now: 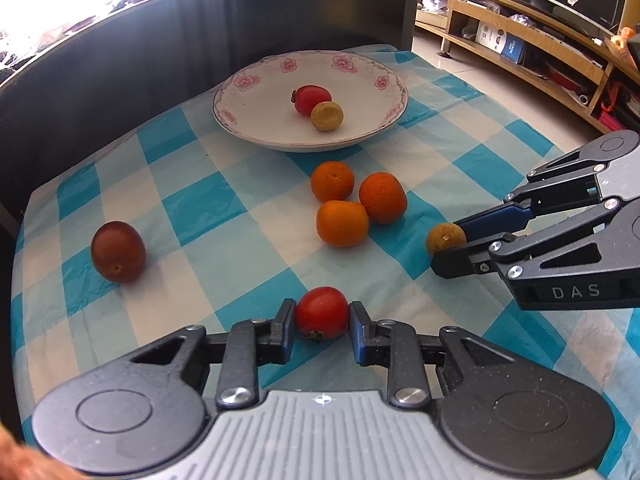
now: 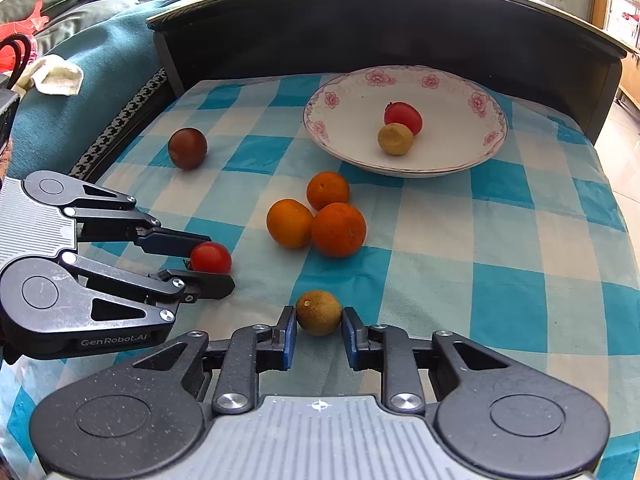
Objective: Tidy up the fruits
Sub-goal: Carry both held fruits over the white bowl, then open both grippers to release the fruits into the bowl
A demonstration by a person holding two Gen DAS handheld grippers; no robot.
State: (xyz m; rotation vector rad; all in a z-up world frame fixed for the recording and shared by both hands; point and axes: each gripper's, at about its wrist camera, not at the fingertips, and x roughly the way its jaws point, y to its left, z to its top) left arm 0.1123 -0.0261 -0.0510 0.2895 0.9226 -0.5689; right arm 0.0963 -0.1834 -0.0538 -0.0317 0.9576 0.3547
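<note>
Blue-and-white checked tablecloth covered the table ahead of both grippers. A dark curved panel stood along the table's far edge. Beyond it, far ahead, small round items sat on a bright ledge, too blurred to identify. Wooden shelving ran to the far right of the left gripper, with boxes on it. A teal blanket and pale cloth lay far left of the right gripper.

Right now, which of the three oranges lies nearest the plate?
The orange at the far tip of the cluster, closest to the plate rim. The other two oranges sit behind it, toward the grippers.
</note>
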